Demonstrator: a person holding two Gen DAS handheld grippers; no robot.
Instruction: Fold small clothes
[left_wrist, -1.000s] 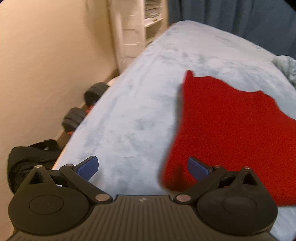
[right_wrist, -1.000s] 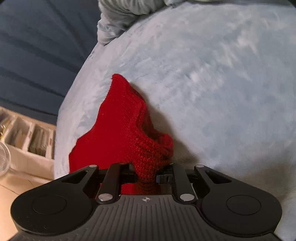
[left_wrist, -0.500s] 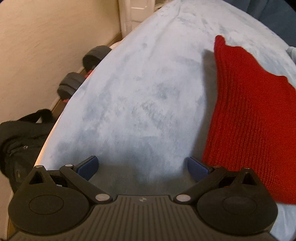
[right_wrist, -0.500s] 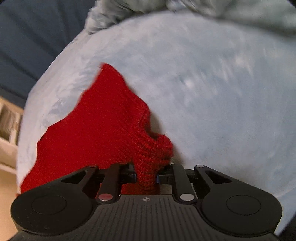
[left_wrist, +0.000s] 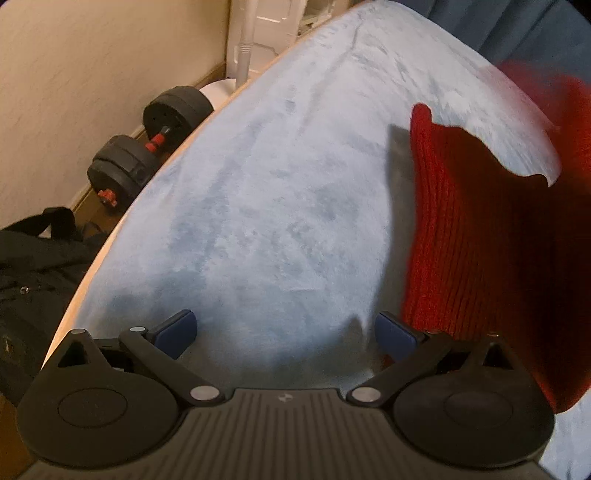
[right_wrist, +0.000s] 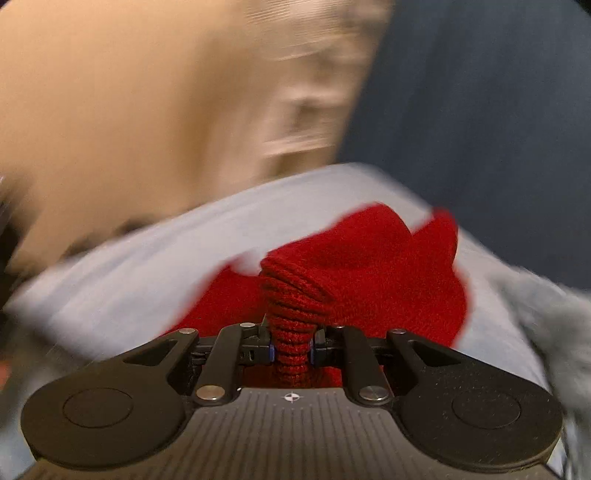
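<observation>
A red knitted garment (left_wrist: 480, 236) lies on the pale blue blanket (left_wrist: 280, 192), at the right of the left wrist view, with one part lifted and blurred at the upper right. My left gripper (left_wrist: 286, 330) is open and empty, low over the blanket just left of the garment's near edge. My right gripper (right_wrist: 291, 349) is shut on a bunched corner of the red garment (right_wrist: 369, 280) and holds it up; that view is blurred by motion.
Black dumbbells (left_wrist: 147, 151) and a black bag (left_wrist: 33, 266) lie on the floor left of the bed edge. A white stand (left_wrist: 245, 37) is by the wall. A grey cloth (right_wrist: 554, 317) lies at the right in the right wrist view.
My right gripper has swung fast with the red corner, turning to face the wall. The garment's far part has lifted. My left gripper has dropped a little nearer the blanket, still open.
</observation>
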